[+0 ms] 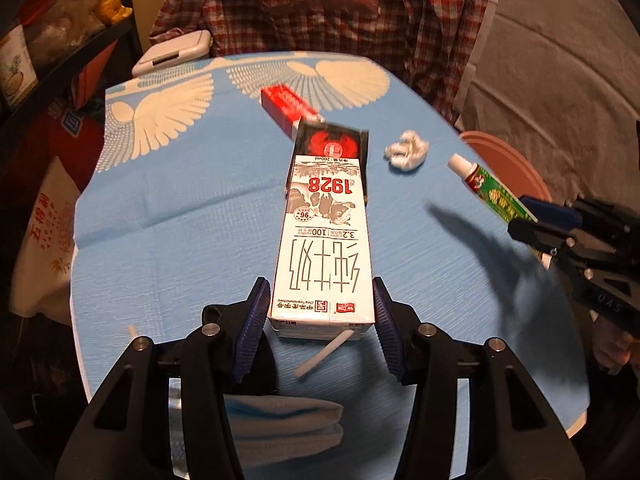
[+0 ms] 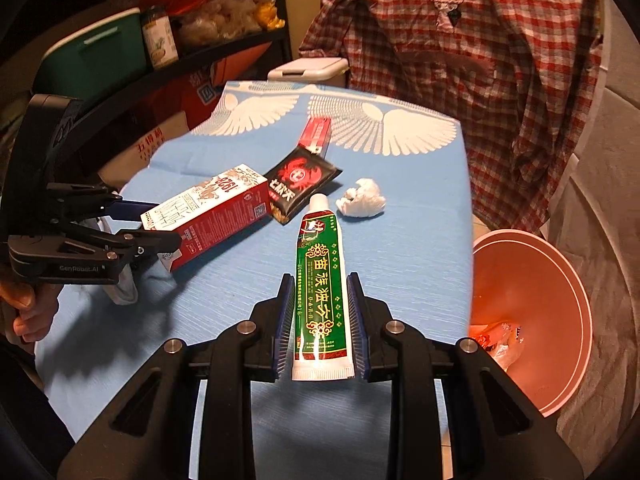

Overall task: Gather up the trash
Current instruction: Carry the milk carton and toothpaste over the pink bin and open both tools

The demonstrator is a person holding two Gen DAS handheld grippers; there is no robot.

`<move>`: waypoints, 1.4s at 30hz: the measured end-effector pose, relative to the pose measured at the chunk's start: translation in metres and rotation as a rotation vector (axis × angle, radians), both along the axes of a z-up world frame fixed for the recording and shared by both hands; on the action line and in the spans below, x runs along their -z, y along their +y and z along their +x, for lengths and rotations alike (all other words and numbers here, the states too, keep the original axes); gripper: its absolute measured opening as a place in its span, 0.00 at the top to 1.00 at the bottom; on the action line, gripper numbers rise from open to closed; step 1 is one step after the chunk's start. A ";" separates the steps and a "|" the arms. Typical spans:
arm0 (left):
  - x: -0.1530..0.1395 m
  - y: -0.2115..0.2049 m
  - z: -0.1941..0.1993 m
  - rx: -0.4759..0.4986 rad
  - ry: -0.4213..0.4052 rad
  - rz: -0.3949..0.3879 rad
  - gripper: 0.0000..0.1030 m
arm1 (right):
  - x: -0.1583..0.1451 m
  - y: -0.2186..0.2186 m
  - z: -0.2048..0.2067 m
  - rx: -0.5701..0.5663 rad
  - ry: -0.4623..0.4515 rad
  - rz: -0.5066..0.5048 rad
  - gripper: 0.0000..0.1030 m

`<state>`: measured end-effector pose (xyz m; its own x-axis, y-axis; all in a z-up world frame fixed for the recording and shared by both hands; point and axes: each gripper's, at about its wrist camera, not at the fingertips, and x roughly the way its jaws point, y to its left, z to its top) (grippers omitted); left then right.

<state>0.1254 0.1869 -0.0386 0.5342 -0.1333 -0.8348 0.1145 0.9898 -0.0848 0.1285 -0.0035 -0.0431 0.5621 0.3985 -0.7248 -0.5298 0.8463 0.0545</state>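
A white milk carton (image 1: 324, 240) lies lengthwise on the blue tablecloth (image 1: 180, 220). My left gripper (image 1: 319, 284) is shut on its near end, pads against both sides. In the right wrist view the same carton (image 2: 212, 208) sits tilted in the left gripper (image 2: 158, 222). My right gripper (image 2: 319, 280) is shut on a green toothpaste tube (image 2: 320, 280), cap pointing away, held above the cloth. From the left wrist that tube (image 1: 492, 192) and the right gripper (image 1: 520, 214) appear at the right edge.
A crumpled tissue (image 2: 362, 202), a black sachet (image 2: 302, 182) and a red box (image 2: 316, 132) lie mid-table. A white straw (image 1: 324, 354) and a blue mask (image 1: 280, 420) lie under my left gripper. An orange bin (image 2: 560, 320) with wrappers stands off the table's right edge. A plaid shirt (image 2: 460, 60) is behind.
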 end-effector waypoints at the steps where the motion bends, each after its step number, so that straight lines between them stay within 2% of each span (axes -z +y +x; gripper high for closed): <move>1: -0.003 -0.001 -0.001 -0.003 -0.006 -0.007 0.51 | -0.002 -0.003 -0.001 0.006 -0.003 0.007 0.74; 14: -0.037 -0.012 -0.010 -0.089 -0.101 -0.024 0.51 | -0.029 -0.034 -0.007 0.082 -0.053 0.091 0.74; 26: -0.058 -0.020 -0.011 -0.167 -0.115 -0.035 0.51 | -0.044 -0.060 -0.006 0.164 -0.084 0.141 0.74; 42: -0.085 -0.040 -0.012 -0.207 -0.225 -0.017 0.51 | -0.067 -0.091 -0.003 0.253 -0.169 0.172 0.74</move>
<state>0.1132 0.1466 0.0469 0.7226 -0.0156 -0.6911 -0.0715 0.9927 -0.0971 0.1254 -0.0940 0.0238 0.7652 0.3391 -0.5472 -0.3181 0.9382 0.1366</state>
